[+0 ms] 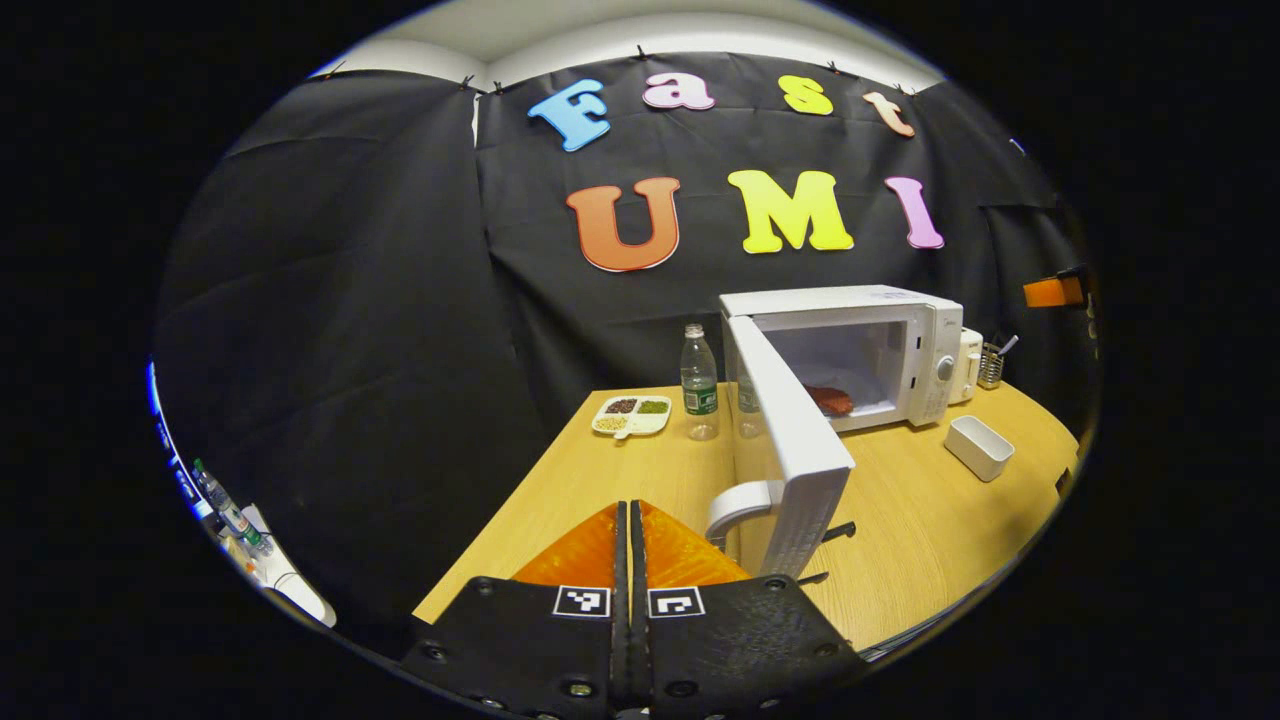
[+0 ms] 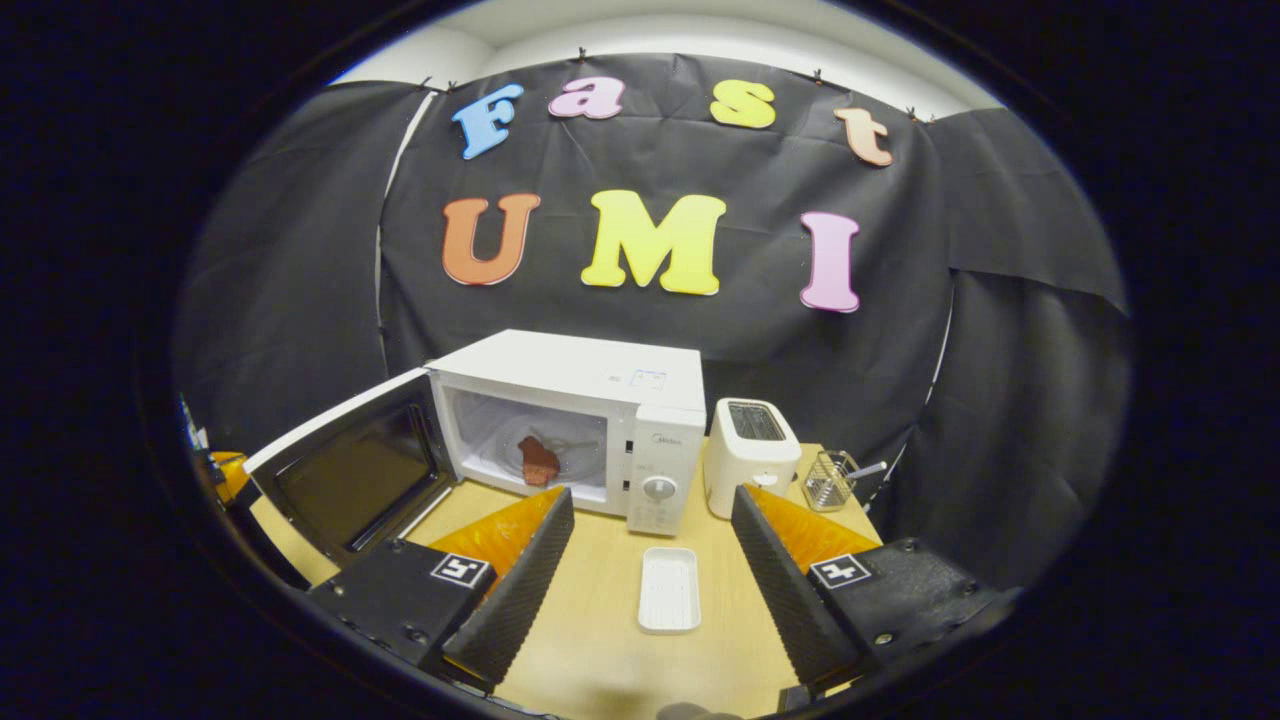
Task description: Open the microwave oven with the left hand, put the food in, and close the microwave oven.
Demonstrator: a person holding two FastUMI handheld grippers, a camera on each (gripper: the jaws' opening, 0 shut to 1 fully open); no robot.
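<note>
Wooden worktop (image 2: pixel 600 640) | microwave oven (image 2: pixel 600 420) door (image 2: pixel 350 480) open, food (image 2: pixel 538 462) inside | my left tongs (image 1: pixel 630 520) clenched empty | my right tongs (image 2: pixel 645 540) released

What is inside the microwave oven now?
Inside the microwave oven, a reddish-brown piece of food lies on the glass plate. The door is open. The deeper corners are too dim to judge.

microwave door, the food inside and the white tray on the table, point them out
microwave door (image 1: pixel 790 455), left gripper view, on its white outer edge
food (image 2: pixel 538 461), right gripper view, on its reddish middle
white tray (image 2: pixel 669 590), right gripper view, on its bare bottom
</note>
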